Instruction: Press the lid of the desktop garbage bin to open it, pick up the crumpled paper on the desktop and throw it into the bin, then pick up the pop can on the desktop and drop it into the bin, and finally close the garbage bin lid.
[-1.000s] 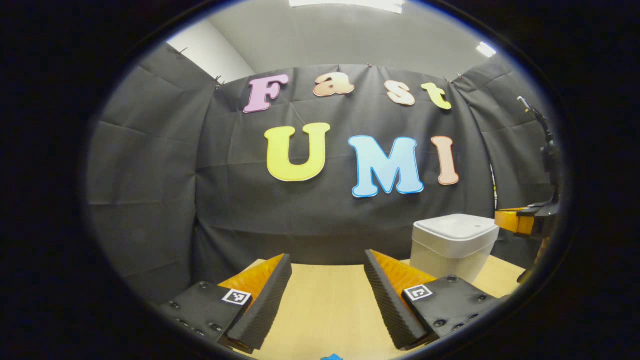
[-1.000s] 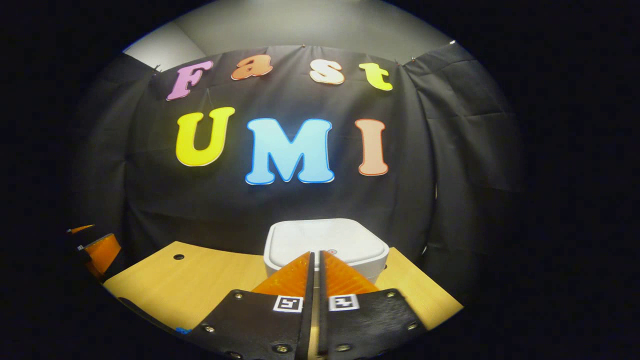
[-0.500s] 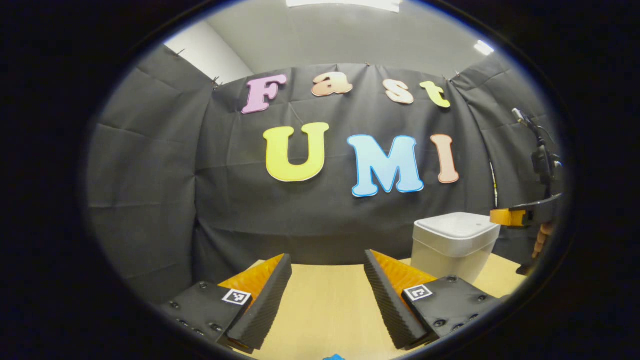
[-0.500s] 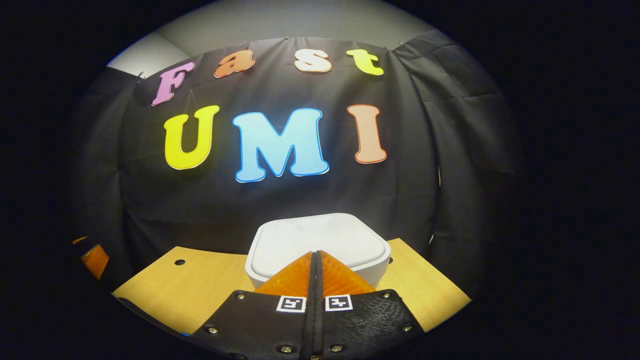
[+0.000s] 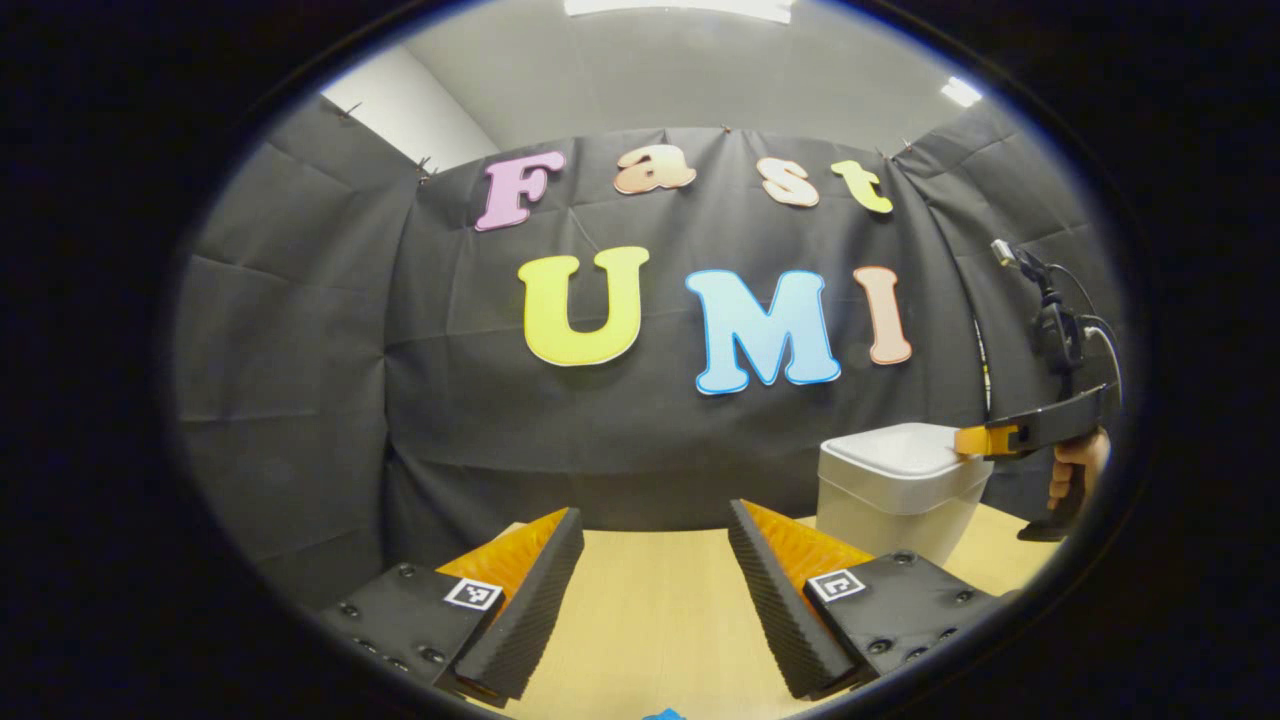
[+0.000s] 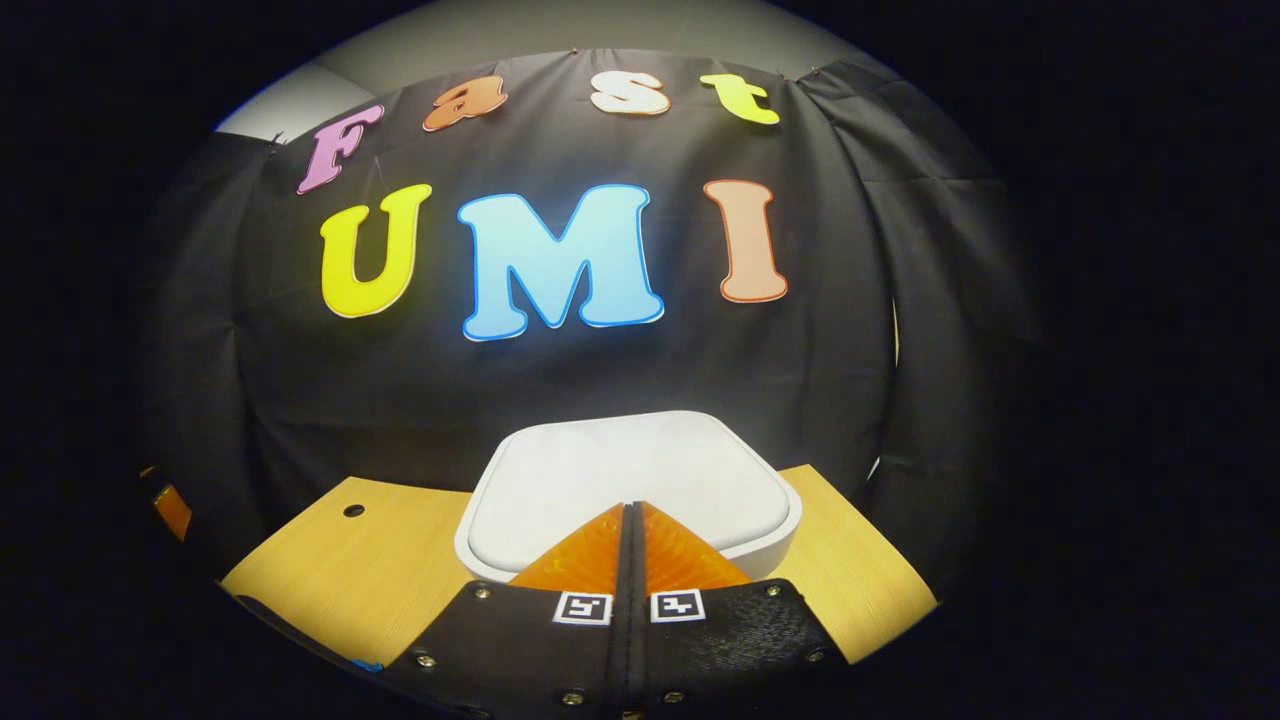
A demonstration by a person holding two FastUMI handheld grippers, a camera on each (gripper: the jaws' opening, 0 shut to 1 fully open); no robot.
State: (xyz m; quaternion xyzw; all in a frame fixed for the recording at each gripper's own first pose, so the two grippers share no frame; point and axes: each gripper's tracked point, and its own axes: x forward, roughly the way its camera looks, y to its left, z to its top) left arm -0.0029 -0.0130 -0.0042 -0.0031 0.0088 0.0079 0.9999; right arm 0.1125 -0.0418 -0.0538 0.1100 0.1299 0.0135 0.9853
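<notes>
Right hand-held gripper (image 6: 630, 508) pinched closed, empty, tips over bin lid (image 6: 620, 475) — push straight down, let go. Left hand-held gripper (image 5: 655, 525) wide, empty.

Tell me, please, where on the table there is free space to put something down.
Free wood lies between the left gripper and the booth wall, and left of the bin around the small hole. It is crowded at the bin lid, where the right gripper is.
</notes>
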